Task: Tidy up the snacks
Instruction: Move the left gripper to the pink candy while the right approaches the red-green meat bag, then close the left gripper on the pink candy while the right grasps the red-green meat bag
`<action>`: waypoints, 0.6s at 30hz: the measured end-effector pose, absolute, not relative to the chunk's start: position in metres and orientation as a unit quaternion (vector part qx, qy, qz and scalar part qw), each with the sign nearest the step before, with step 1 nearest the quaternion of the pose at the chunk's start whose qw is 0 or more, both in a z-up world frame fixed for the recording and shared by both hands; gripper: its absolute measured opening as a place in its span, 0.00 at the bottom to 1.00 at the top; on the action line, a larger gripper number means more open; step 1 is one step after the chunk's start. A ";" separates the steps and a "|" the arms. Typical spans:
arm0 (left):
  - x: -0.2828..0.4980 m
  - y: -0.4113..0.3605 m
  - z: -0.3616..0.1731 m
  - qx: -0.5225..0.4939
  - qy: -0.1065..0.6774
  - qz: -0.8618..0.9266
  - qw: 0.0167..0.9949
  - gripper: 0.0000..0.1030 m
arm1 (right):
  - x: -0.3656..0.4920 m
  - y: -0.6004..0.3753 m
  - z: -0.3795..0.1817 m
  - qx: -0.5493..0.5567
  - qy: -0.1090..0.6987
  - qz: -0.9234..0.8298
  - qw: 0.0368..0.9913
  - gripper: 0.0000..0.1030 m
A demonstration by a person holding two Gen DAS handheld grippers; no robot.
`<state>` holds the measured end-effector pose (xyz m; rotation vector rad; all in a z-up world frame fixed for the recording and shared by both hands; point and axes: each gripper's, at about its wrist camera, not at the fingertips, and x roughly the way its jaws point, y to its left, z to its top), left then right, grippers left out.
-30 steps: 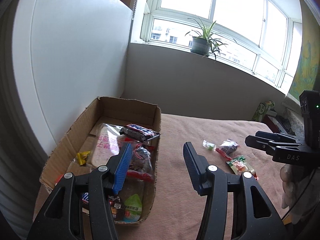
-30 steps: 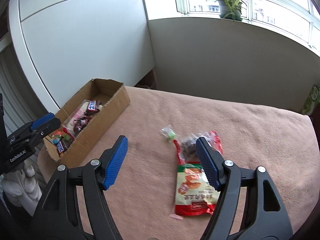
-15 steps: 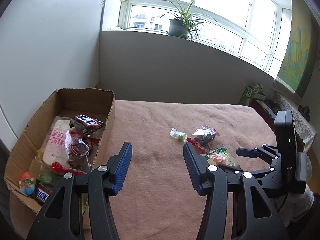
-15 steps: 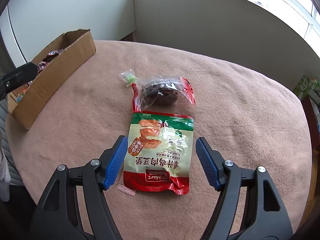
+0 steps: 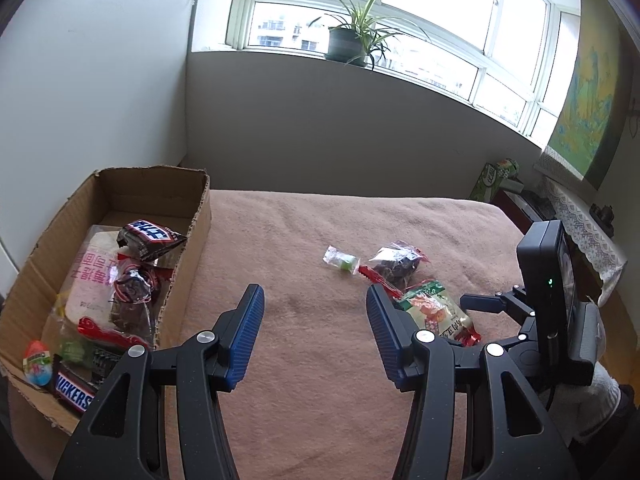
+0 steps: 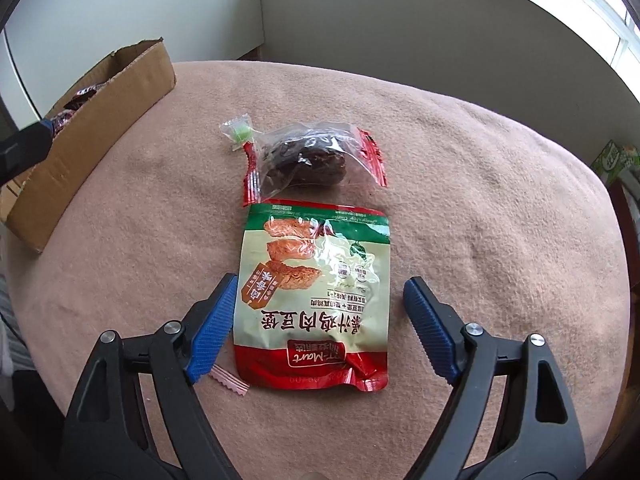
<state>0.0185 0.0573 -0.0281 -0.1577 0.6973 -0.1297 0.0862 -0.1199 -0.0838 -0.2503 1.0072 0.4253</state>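
Observation:
A red and green snack pouch (image 6: 316, 296) lies flat on the pink blanket, between the open fingers of my right gripper (image 6: 320, 320), which is low over it and empty. Beyond it lie a clear packet of dark dates (image 6: 312, 158) and a small green candy (image 6: 240, 133). The cardboard box (image 5: 176, 200) at the left holds several snacks, among them a Snickers bar (image 5: 74, 394). My left gripper (image 5: 316, 332) is open and empty above the blanket, right of the box. The pouch (image 5: 440, 314), dates (image 5: 396, 264) and candy (image 5: 342, 261) also show in the left wrist view.
The blanket-covered table (image 6: 480, 160) has rounded edges. A small pink wrapper scrap (image 6: 230, 380) lies by the right gripper's left finger. A grey wall and a window sill with a potted plant (image 5: 352, 40) stand behind. A green carton (image 5: 490, 178) sits off the far right edge.
My right gripper has moved forward and down, so the pouch now lies between its fingers. My left gripper has swung right, away from the box, then held nearly still.

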 end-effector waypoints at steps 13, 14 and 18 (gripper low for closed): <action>0.023 0.032 -0.039 -0.057 0.363 -0.093 0.925 0.51 | 0.096 -0.166 -0.080 -0.068 0.487 0.173 0.854 0.82; 0.023 0.027 -0.040 -0.054 0.365 -0.099 0.924 0.51 | 0.097 -0.171 -0.081 -0.067 0.487 0.170 0.854 0.82; 0.026 0.001 -0.049 -0.035 0.381 -0.126 0.916 0.51 | 0.097 -0.184 -0.082 -0.066 0.486 0.168 0.855 0.82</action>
